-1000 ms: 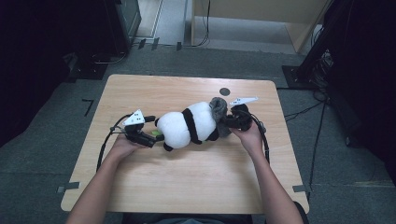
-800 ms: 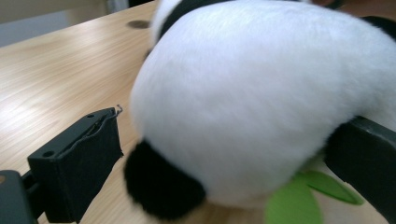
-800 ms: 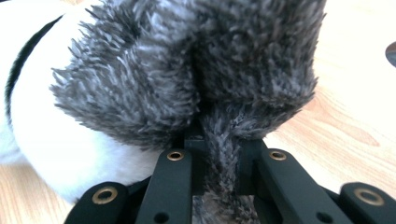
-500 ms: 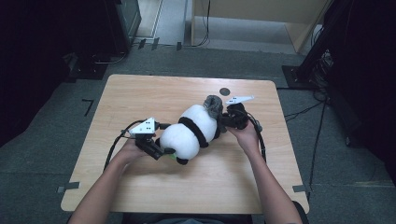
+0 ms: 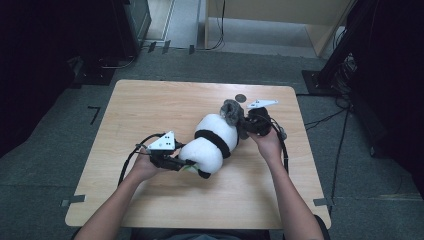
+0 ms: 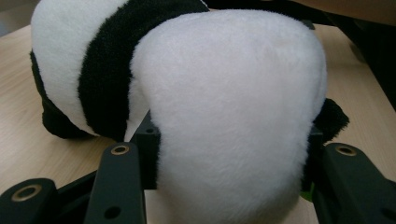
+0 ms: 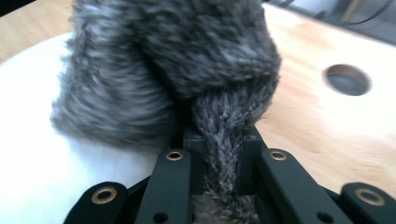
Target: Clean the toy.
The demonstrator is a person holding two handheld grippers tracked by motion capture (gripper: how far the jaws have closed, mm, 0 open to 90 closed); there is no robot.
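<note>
A black-and-white plush panda (image 5: 215, 142) lies slantwise on the wooden table (image 5: 150, 110), with a grey knitted scarf (image 5: 231, 111) at its far end. My left gripper (image 5: 186, 164) is at the panda's near white end. Its jaws have just been closing, and in the left gripper view the white plush (image 6: 233, 107) bulges between them, pinched on both sides. My right gripper (image 5: 246, 125) is shut on a strand of the grey scarf (image 7: 187, 60); the right gripper view has the knit squeezed between the jaws of that gripper (image 7: 220, 154).
A small round hole (image 5: 241, 98) is in the tabletop just behind the scarf, and it appears as the hole (image 7: 348, 79) in the right gripper view. Cables trail from both grippers. Dark equipment and cables stand on the floor around the table.
The left gripper has moved toward the near edge and closed on the panda's white end. The panda has swung from lying across the table to a slant. The right gripper has stayed put.
</note>
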